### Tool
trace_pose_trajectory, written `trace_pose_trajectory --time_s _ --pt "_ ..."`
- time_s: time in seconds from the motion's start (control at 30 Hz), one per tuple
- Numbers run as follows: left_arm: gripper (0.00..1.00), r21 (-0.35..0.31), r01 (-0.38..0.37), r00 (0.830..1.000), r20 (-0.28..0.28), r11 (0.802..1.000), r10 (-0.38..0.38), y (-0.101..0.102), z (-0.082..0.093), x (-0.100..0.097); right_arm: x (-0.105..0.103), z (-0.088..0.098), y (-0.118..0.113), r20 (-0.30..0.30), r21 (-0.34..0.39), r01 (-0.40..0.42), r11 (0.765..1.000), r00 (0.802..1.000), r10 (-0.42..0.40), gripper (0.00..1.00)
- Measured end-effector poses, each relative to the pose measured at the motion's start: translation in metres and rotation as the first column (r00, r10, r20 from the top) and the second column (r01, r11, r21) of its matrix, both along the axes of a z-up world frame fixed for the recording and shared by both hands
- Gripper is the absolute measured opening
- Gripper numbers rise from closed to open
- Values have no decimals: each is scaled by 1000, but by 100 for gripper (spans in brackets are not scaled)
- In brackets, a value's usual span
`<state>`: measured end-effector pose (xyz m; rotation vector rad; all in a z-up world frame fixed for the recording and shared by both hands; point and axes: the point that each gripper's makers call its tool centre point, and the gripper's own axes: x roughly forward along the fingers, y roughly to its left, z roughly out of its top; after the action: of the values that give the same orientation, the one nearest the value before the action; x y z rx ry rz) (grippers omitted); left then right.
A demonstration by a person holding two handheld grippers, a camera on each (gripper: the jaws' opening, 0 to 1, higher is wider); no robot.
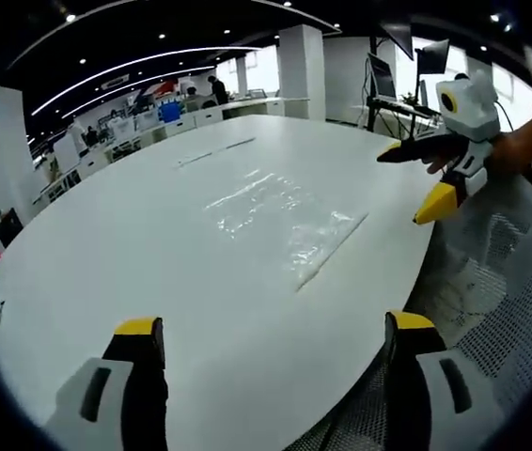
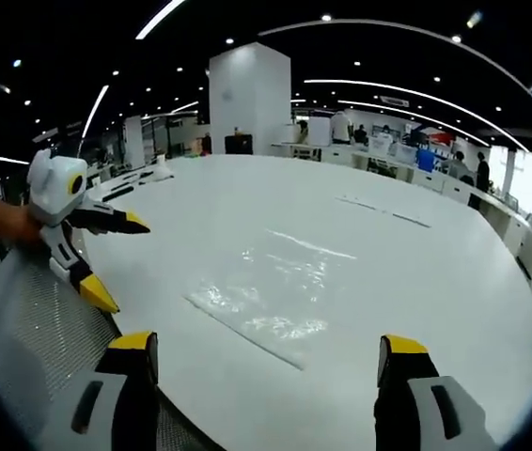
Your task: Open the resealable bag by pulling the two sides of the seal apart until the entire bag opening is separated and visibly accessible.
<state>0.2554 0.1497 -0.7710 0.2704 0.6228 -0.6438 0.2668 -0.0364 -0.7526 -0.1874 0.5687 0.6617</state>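
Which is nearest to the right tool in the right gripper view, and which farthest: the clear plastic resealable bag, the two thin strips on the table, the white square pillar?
1. Clear plastic resealable bag, just ahead.
2. Two thin strips, farther right.
3. White square pillar, beyond the table.

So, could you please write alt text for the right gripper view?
A clear resealable bag lies flat and untouched on a white table. The right gripper hangs open before it, with the left gripper, also open, at the table's edge.

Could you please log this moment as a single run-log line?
stage: pre-grasp | resealable bag: flat on white table, untouched | left claw: open, empty | right claw: open, empty | mesh chair: beside table
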Motion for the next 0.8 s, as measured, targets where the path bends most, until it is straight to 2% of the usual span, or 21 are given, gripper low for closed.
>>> trace_pose_trajectory --time_s 0.13,0.37,0.47,0.8 --pt "96 30 -2 1000 -15 1000 3 3 -6 -1 1 2 -1 6 11 10 1000 1000 -10 97" --pt "96 36 -10 1000 -17 999 11 5 -6 -1 1 -1 -4 -21 24 32 999 999 -31 97" --pt "96 39 -3 1000 -23 999 4 3 -8 -2 1 0 -4 -14 24 30 999 999 -30 97" --pt "96 0 6 1000 -7 1000 -6 -2 -1 -2 2 -1 -6 -11 9 37 999 999 -37 97"
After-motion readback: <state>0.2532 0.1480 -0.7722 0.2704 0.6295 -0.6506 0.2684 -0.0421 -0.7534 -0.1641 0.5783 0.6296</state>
